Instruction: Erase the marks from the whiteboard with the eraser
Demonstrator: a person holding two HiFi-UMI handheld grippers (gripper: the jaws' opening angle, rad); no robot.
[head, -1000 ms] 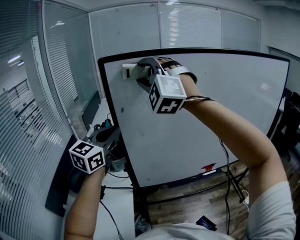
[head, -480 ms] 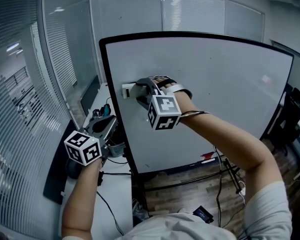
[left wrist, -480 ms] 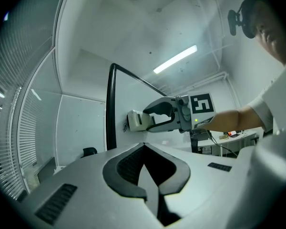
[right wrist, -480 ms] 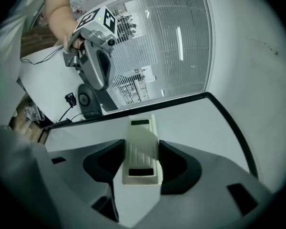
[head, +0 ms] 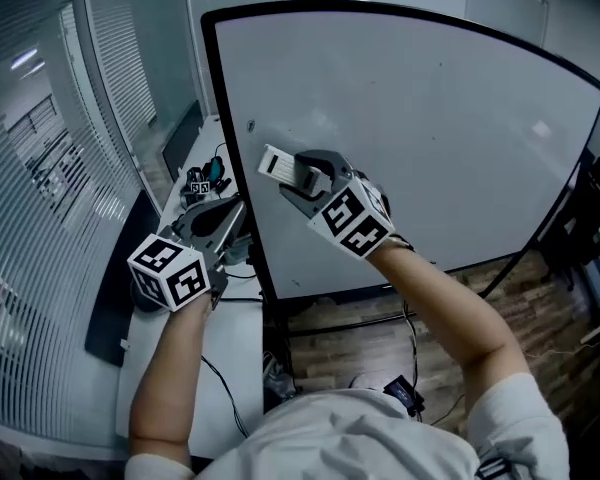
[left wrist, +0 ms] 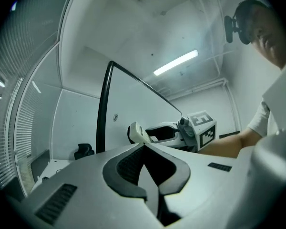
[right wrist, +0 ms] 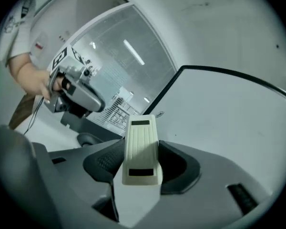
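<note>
Right hand-held gripper (right wrist: 143, 168) was clenched on the cream ribbed plastic eraser (right wrist: 142, 149), whose long body stood up between the dark pads and stuck out past the jaw tips. From the head view, the eraser (head: 278, 163) sat in front of the lower left part of the large black-framed whiteboard (head: 430, 138), near the left frame and below a small dark spot (head: 250, 125) on the board. We could not tell whether the eraser was touching the board or was just off it. Left hand-held gripper (left wrist: 145, 149) had its jaws closed together with nothing between them. In the head view it (head: 228, 220) was low and just left of the board's frame, over the white desk (head: 235, 363). It was well apart from the eraser and pointed toward the board's edge. A dark flat mat (head: 110, 308) lay on the desk to the left of that arm.
</note>
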